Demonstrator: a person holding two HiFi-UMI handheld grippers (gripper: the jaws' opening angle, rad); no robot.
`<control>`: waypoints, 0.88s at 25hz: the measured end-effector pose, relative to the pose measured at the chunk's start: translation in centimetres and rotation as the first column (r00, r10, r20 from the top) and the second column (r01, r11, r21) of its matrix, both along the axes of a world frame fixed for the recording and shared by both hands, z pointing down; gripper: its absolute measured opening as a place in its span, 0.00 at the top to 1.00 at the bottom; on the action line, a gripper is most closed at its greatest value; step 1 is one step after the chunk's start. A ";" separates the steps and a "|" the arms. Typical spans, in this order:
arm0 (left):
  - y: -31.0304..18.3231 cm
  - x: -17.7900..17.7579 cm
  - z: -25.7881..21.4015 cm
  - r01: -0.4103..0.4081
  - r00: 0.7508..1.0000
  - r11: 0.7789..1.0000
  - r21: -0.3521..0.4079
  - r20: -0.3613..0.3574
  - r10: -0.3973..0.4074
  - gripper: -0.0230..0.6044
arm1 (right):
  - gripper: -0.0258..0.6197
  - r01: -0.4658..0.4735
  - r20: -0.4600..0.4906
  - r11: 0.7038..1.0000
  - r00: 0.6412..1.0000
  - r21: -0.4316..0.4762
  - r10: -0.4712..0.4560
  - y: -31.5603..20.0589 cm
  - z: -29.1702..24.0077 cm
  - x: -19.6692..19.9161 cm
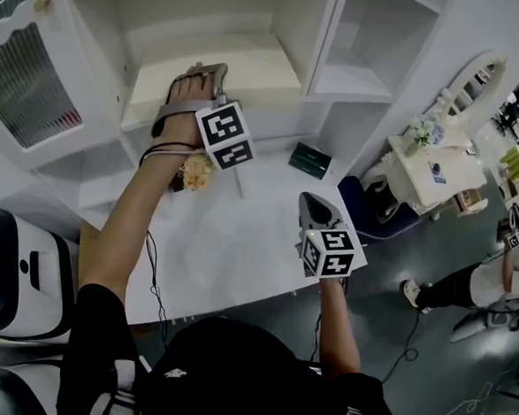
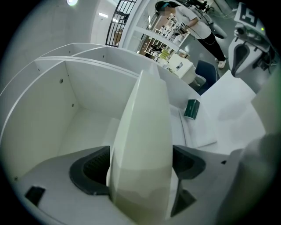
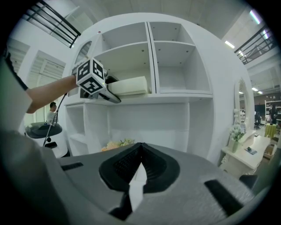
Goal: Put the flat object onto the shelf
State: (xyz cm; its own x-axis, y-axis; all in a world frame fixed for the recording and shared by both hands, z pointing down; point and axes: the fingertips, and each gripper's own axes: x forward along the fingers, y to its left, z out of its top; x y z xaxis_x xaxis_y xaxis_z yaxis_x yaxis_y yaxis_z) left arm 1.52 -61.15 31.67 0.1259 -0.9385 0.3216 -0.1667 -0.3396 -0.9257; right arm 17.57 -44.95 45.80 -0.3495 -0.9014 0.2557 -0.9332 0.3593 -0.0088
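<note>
A cream flat object [image 1: 238, 68] lies low inside the shelf's wide middle compartment [image 1: 121, 33]. My left gripper [image 1: 201, 72] is shut on its near edge. In the left gripper view the flat object [image 2: 142, 132] stands edge-on between the dark pads [image 2: 90, 169], and the left gripper [image 2: 140, 171] clamps it. In the right gripper view the flat object [image 3: 129, 85] rests along the shelf board, with the left gripper [image 3: 110, 93] at its left end. My right gripper [image 1: 311, 203] hovers over the white tabletop, shut and holding nothing; its jaws [image 3: 139, 169] meet in its own view.
A dark green box [image 1: 310, 160] lies on the tabletop [image 1: 239, 245] near the shelf's base. A bunch of pale flowers [image 1: 195, 173] sits under my left wrist. A white dressing table [image 1: 430, 170] stands to the right, with a person beyond it.
</note>
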 end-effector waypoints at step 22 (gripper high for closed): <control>2.4 1.8 -1.4 -0.102 0.992 0.994 0.050 -0.067 0.105 0.34 | 0.96 -0.006 -0.020 1.000 1.000 -0.005 0.006 2.0 -0.1 0.7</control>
